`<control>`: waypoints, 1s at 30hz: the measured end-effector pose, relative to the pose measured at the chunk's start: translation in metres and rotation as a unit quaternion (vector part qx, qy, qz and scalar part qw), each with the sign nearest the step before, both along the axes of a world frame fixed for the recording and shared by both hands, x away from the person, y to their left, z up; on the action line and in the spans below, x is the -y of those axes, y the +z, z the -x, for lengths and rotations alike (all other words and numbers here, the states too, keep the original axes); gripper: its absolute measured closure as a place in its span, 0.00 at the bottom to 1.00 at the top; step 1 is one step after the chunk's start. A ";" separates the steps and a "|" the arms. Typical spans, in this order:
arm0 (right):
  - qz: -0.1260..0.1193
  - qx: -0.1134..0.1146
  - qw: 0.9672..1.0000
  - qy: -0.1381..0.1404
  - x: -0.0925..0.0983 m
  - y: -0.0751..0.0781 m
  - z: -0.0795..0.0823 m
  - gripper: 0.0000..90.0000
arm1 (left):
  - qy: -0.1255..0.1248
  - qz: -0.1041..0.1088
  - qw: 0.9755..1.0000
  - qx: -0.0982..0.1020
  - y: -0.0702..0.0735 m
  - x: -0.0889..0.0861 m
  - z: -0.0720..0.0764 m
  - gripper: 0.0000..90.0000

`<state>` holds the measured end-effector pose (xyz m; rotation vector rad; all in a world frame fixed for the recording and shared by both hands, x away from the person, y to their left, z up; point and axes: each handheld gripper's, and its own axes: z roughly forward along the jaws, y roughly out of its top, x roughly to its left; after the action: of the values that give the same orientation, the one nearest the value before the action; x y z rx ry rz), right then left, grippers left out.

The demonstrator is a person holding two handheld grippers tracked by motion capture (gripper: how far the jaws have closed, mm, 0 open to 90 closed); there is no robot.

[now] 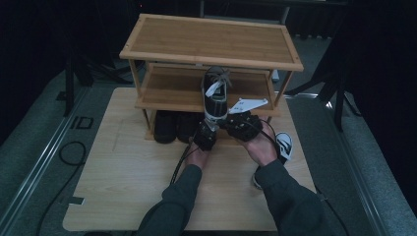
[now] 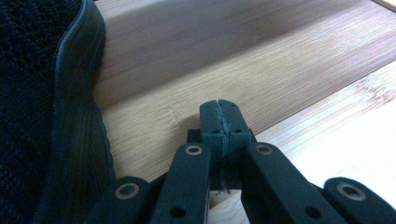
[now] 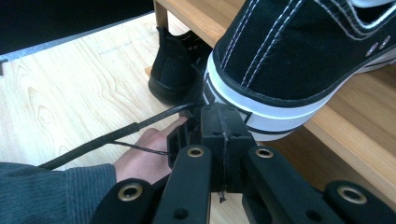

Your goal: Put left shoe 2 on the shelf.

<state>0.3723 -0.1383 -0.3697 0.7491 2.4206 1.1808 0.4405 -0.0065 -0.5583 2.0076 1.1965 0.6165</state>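
Observation:
A black-and-white sneaker point(image 1: 215, 93) stands on the lower shelf of a bamboo shoe rack point(image 1: 162, 93), its heel toward me and hanging a little over the shelf's front edge. My right gripper point(image 1: 235, 123) is shut just below and in front of that heel. In the right gripper view the closed tips point(image 3: 223, 122) sit against the white heel sole of the sneaker point(image 3: 289, 56); I cannot tell whether they touch it. My left gripper point(image 1: 205, 136) is shut and empty point(image 2: 219, 122), low by the rack, with a black shoe point(image 2: 42, 121) close on its left.
A pair of black shoes point(image 1: 169, 127) stands on the table under the rack. A second sneaker point(image 1: 284, 146) lies on the wooden table point(image 1: 118, 172) behind my right hand. The rack's top shelf point(image 1: 211, 39) is bare. Cables trail from both grippers.

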 end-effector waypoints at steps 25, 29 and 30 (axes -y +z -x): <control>0.000 0.014 1.000 -0.019 -0.014 -0.005 -0.016 1.00 | 0.001 -0.003 1.000 0.000 0.000 0.001 0.000 1.00; 0.011 0.025 0.999 -0.022 -0.018 -0.005 -0.016 1.00 | 0.000 -0.003 1.000 0.000 0.000 0.001 0.000 1.00; 0.016 0.031 0.999 -0.024 -0.020 -0.005 -0.015 1.00 | 0.001 -0.003 1.000 0.000 0.000 0.001 0.000 1.00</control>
<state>0.3873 -0.1186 -0.3751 0.7464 2.3524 1.1274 0.4402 -0.0077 -0.5581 2.0120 1.1971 0.6227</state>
